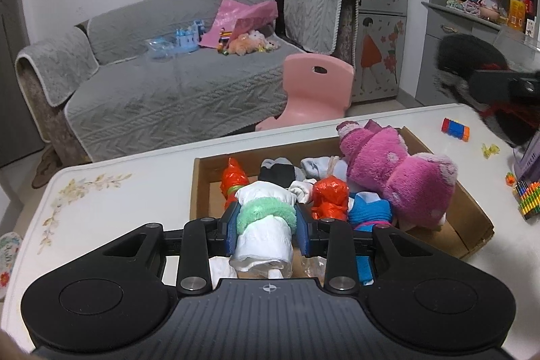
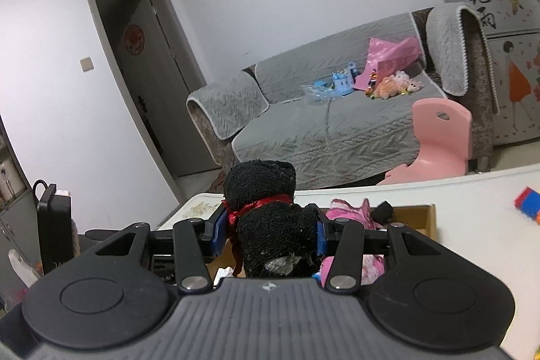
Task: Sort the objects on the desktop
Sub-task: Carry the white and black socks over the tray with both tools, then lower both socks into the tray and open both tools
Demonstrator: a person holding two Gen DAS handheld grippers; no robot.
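The left gripper [image 1: 266, 226] is clamping a white roll [image 1: 265, 233] with a green band above the cardboard box [image 1: 472, 218]. The right gripper [image 2: 268, 230] is gripping a black bundle [image 2: 270, 225], probably a sock, tied with red ribbon, near the box.

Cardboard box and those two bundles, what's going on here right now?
A person is sorting with a handheld gripper in each hand. The left gripper is clamped on a white cloth bundle tied with a green band, held over the cardboard box, which holds a pink plush toy, orange bundles and rolled socks. The right gripper grips a black cloth bundle tied with red ribbon, near the box's edge. Toy bricks lie loose on the white table.
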